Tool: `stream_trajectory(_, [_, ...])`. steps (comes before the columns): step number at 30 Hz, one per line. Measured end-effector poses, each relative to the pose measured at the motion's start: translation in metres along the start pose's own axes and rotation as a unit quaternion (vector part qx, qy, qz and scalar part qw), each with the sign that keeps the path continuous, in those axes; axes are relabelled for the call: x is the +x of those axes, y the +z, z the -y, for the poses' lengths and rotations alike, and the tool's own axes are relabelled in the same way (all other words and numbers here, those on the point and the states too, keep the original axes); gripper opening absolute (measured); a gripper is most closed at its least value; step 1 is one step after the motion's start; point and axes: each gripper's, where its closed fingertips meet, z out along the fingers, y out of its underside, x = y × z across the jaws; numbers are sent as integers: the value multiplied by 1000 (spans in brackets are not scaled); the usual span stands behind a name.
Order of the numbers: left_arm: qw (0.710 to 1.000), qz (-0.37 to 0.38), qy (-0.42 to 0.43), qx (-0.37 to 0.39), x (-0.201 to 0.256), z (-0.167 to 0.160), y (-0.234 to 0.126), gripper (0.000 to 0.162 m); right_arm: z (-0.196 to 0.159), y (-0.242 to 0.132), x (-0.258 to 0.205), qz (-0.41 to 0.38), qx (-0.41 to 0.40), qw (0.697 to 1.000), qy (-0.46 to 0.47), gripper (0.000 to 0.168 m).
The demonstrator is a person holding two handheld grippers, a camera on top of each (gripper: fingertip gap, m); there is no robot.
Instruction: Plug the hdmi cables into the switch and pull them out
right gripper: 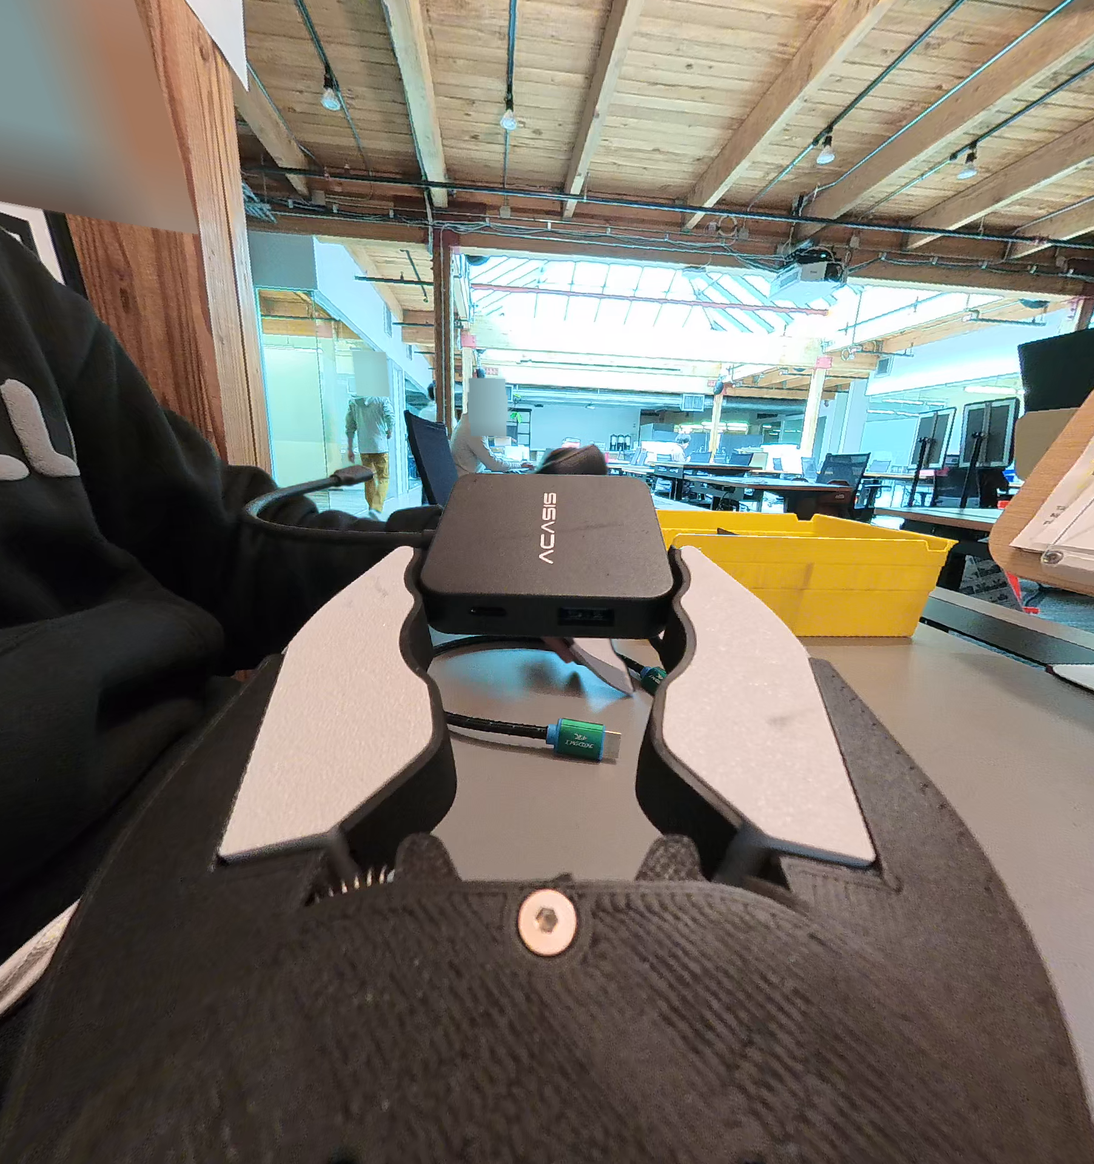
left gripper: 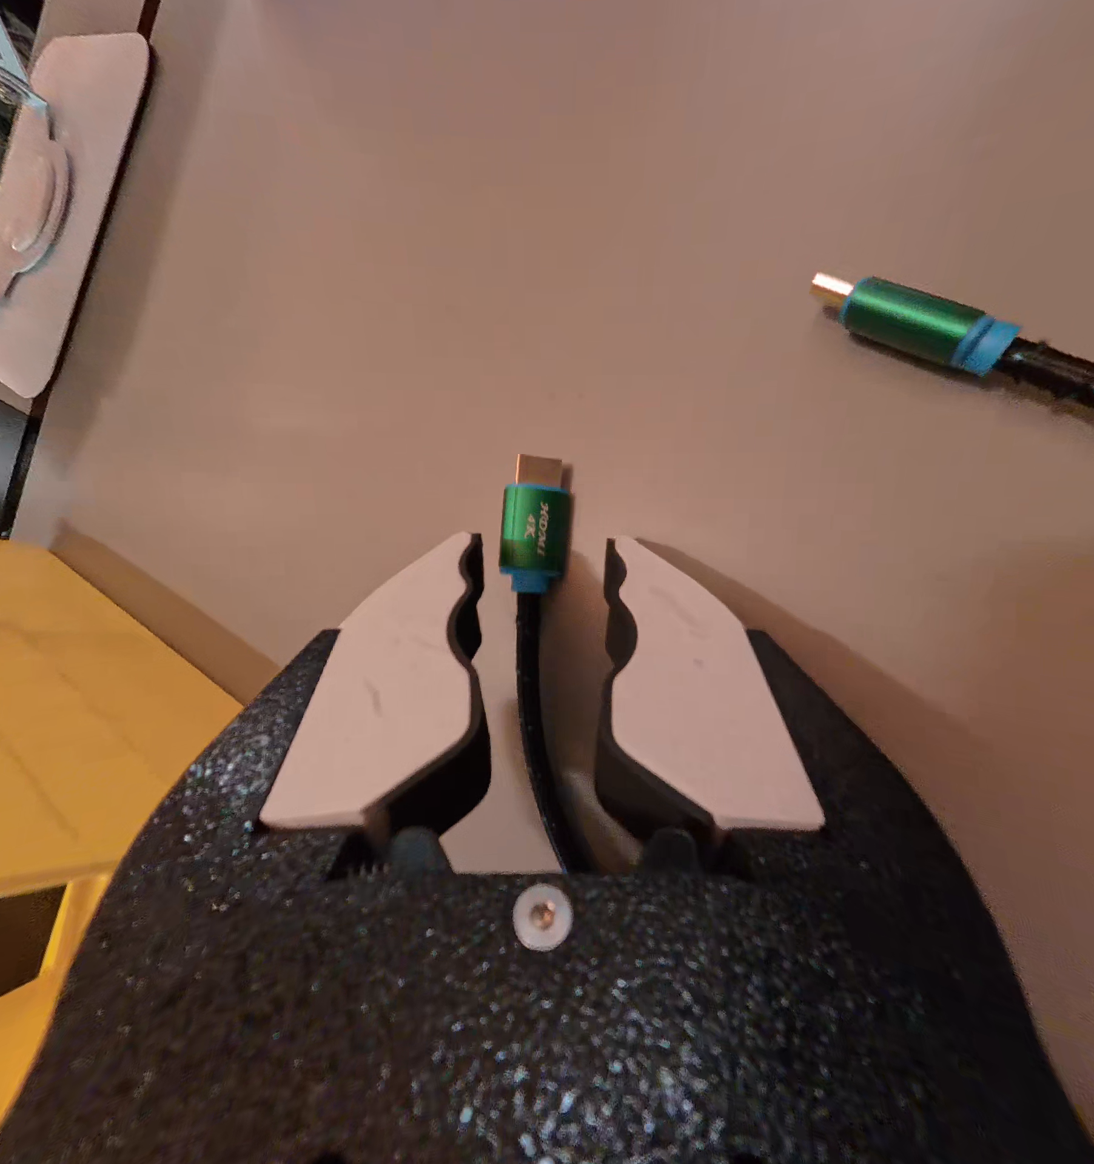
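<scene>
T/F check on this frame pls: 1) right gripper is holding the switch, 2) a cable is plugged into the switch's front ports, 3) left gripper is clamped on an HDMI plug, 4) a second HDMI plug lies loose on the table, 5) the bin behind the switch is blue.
1) True. The right gripper is shut on the black switch, lifted off the table.
2) False. Both front ports facing the camera look empty.
3) False. The left gripper is open; the near HDMI plug and its cable lie between the fingers, which do not squeeze them.
4) True. A second HDMI plug lies loose to the right.
5) False. The bin is yellow.
</scene>
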Motion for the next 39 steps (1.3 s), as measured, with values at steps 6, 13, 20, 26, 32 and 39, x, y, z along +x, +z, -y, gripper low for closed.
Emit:
stream_trajectory(6, [995, -33, -90, 10, -5, 2, 12, 22, 1, 0, -1, 2, 3, 1000, 2, 72])
stream_trajectory(13, [990, -39, -132, 21, -6, 0, 11, 20, 0, 0, -1, 4, 1, 1000, 2, 72])
stream_trajectory(20, [983, -62, -163, 50, -6, 1, 10, 18, 0, 0, -1, 2, 1, 1000, 0, 72])
stream_trajectory(26, [984, -57, -164, 48, -7, 0, 11, 17, -1, 1, 0, 0, -2, 1000, 1, 72])
stream_trajectory(32, [985, -47, -161, 49, -8, 1, 10, 16, 1, 0, 1, -5, 3, 1000, -2, 72])
stream_trajectory(39, [978, 22, -167, 123, -39, 25, -31, 13, 2, -3, 8, -29, 4, 999, -16, 72])
